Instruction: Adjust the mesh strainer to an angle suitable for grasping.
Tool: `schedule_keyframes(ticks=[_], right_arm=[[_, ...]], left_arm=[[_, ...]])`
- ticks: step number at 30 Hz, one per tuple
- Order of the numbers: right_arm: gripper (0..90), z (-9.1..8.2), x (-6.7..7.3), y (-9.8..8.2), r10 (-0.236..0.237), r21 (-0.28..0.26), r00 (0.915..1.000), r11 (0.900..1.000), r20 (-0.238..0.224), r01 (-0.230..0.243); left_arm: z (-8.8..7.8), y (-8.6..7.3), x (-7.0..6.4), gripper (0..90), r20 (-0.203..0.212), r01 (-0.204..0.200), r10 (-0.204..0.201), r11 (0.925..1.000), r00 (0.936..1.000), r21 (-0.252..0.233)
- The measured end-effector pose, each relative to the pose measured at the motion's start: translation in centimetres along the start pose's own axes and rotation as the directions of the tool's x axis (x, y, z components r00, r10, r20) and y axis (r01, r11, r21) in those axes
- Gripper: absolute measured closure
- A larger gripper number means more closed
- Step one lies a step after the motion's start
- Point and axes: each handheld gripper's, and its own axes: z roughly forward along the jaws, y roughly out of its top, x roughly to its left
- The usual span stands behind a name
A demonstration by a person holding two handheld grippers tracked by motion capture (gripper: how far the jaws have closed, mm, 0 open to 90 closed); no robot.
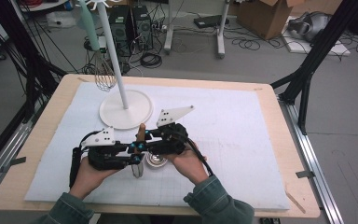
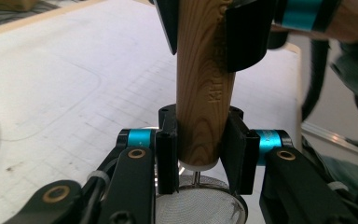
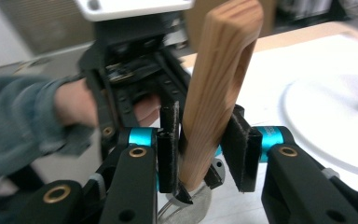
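White matting covers the table; the stand sits at eleven o'clock. My left gripper clamps the wooden handle just above its mesh strainer. My right gripper brackets it loosely, so the handle could twist or tip.
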Motion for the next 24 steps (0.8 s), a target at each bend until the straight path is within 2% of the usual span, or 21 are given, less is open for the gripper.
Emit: schedule_keyframes(ticks=[1,4,7,9,15,17,19,21,24], right_arm=[[64.1,0.1,0.2,-0.1,0.009,-0.013,0.9994,1.000,0.033,-0.009],[64.0,0.3,0.6,-0.4,0.039,-0.040,0.9948,0.999,0.094,-0.035],[64.1,0.7,0.8,-0.6,0.051,-0.050,0.9901,0.998,0.131,-0.045],[64.7,0.9,0.8,-0.7,0.067,-0.066,0.9889,0.996,0.133,-0.058],[71.0,1.5,0.5,-0.6,0.067,-0.078,0.9907,0.995,0.119,-0.058],[71.6,1.7,0.4,-0.5,0.054,-0.075,0.9914,0.996,0.119,-0.046],[71.9,1.8,0.2,-0.5,0.052,-0.074,0.9938,0.996,0.098,-0.045],[72.1,1.8,-0.1,-0.4,0.049,-0.068,0.9952,0.997,0.085,-0.044],[72.1,1.5,-0.6,-0.3,0.035,-0.060,0.9979,0.998,0.055,-0.032]], left_arm=[[0.0,0.0,-0.1,68.9,-0.022,0.005,-0.005,0.9999,0.9997,-0.010],[-0.1,0.1,-0.3,68.8,-0.090,0.011,-0.015,0.9988,0.9959,-0.047],[-0.1,0.2,-0.6,68.9,-0.124,0.011,-0.019,0.9980,0.9921,-0.062],[-0.2,0.2,-0.6,68.8,-0.132,0.014,-0.023,0.9973,0.9910,-0.073],[-0.2,0.0,-0.4,68.8,-0.167,0.022,-0.036,0.9963,0.9853,-0.083],[-0.3,-0.2,-0.3,68.8,-0.163,0.028,-0.041,0.9958,0.9858,-0.087],[-0.6,-0.3,-0.1,68.5,-0.148,0.035,-0.048,0.9952,0.9879,-0.091],[-0.9,-0.5,-0.1,65.5,-0.144,0.037,-0.051,0.9946,0.9883,-0.097],[-1.6,-0.6,0.0,56.7,-0.161,0.027,-0.041,0.9957,0.9861,-0.088]])
